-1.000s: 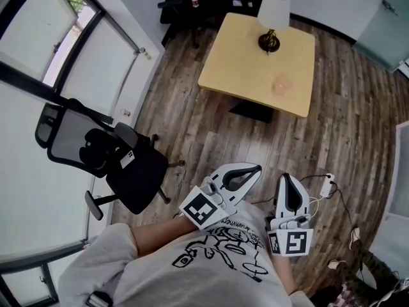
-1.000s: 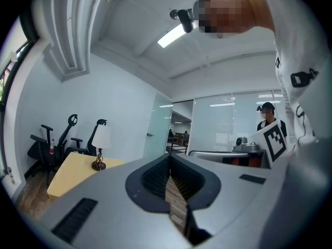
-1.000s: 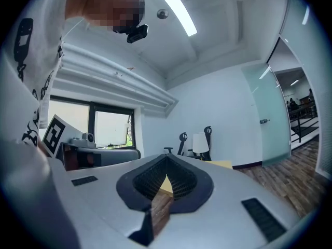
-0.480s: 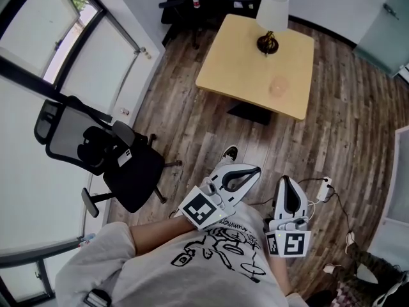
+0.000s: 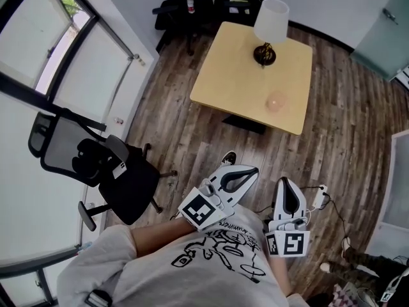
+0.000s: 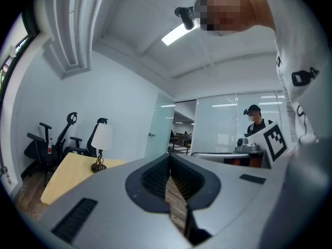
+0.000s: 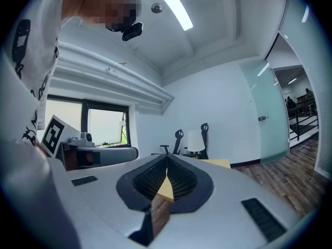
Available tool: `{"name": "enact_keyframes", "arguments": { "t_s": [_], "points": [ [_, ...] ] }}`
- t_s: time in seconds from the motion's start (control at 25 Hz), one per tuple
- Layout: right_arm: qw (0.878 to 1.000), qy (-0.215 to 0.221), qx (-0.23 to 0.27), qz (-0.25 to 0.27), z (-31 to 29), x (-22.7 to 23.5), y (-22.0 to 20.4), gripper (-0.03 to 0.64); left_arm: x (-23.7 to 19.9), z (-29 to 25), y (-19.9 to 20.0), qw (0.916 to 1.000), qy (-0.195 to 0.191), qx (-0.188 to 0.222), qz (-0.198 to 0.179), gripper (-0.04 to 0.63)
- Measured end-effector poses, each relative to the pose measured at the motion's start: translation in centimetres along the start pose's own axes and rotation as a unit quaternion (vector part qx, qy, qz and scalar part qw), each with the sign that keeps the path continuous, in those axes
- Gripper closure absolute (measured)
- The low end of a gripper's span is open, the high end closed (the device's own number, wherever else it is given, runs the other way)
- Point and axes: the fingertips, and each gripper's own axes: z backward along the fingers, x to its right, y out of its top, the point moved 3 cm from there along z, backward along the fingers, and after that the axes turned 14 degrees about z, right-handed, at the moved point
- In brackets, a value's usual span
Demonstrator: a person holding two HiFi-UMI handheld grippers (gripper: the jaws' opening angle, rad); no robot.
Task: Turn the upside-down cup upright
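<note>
Left gripper (image 5: 253, 169) and right gripper (image 5: 285, 180): both clenched on nothing, carried level at the chest, presumably because no reach is possible yet. Cup (image 5: 276, 101): on the wooden table (image 5: 230, 75), near its closer edge, well apart from both grippers; too small to confirm upside-down. Count: two grippers, one cup, one lamp (image 5: 270, 18), one table, one mesh chair (image 5: 77, 152) nearby.
</note>
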Motion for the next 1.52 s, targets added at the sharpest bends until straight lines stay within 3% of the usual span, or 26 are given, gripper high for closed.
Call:
{"name": "enact_keyframes", "arguments": {
  "t_s": [0.52,0.96,1.32,1.52],
  "points": [
    [1.0,-0.011,-0.017,0.005,-13.1,2.8,1.3,0.594,-10.7,-5.9,5.4,0.9993,-0.034,-0.014,0.007,0.586],
    [0.999,-0.019,-0.031,0.001,-20.7,3.8,1.1,0.594,-17.9,-8.6,7.1,0.9981,-0.051,-0.036,0.005,0.586],
    [0.999,-0.041,-0.034,-0.008,-20.7,7.0,0.0,0.594,-18.6,-11.3,7.0,0.9974,-0.053,-0.048,-0.002,0.586],
    [0.999,-0.03,-0.03,-0.009,-19.9,9.0,0.0,0.594,-17.5,-13.2,6.8,0.9976,-0.046,-0.046,-0.022,0.586]
  ]
}}
